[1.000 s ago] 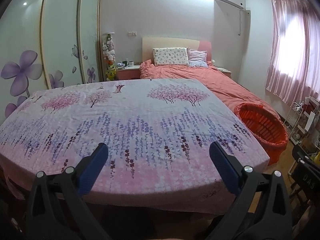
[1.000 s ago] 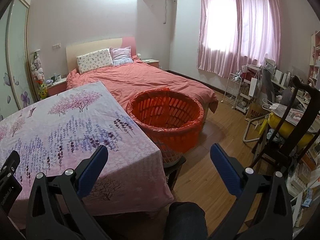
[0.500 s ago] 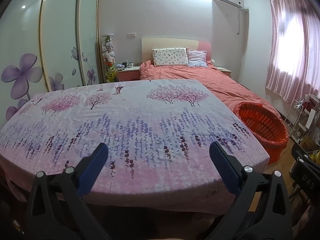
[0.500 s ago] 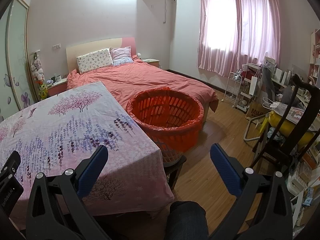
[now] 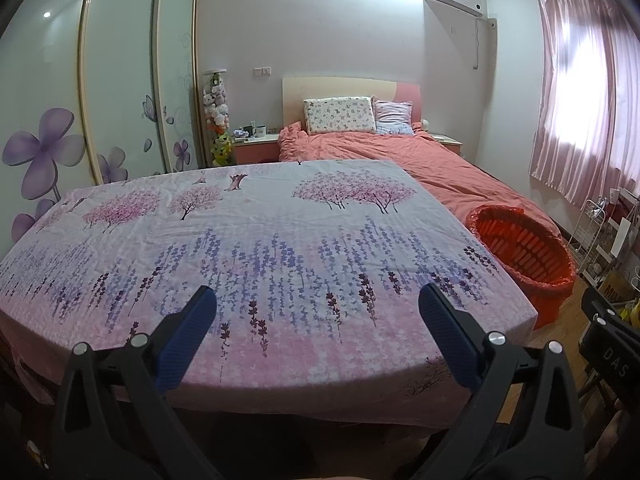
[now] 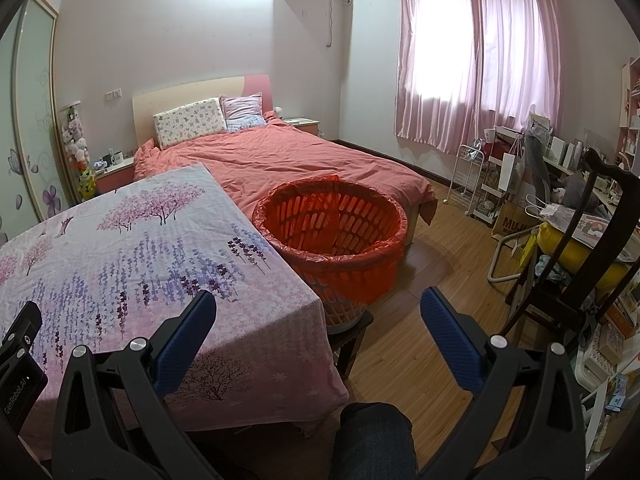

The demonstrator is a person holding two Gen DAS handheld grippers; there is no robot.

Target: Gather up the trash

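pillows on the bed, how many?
2. Floral pillow against the headboard; pink striped pillow beside it, toward the window side. More could be hidden behind them.

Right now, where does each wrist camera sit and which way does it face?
Left wrist: sits behind the open left gripper, facing across the floral-covered table toward the bed; both blue fingers show.
Right wrist: sits behind the open right gripper, facing the table's right corner, the basket and curtains; its fingers and a person's knee show.
Shared: table, red-lined basket, bed, and each camera glimpses the other gripper's body at its frame edge.
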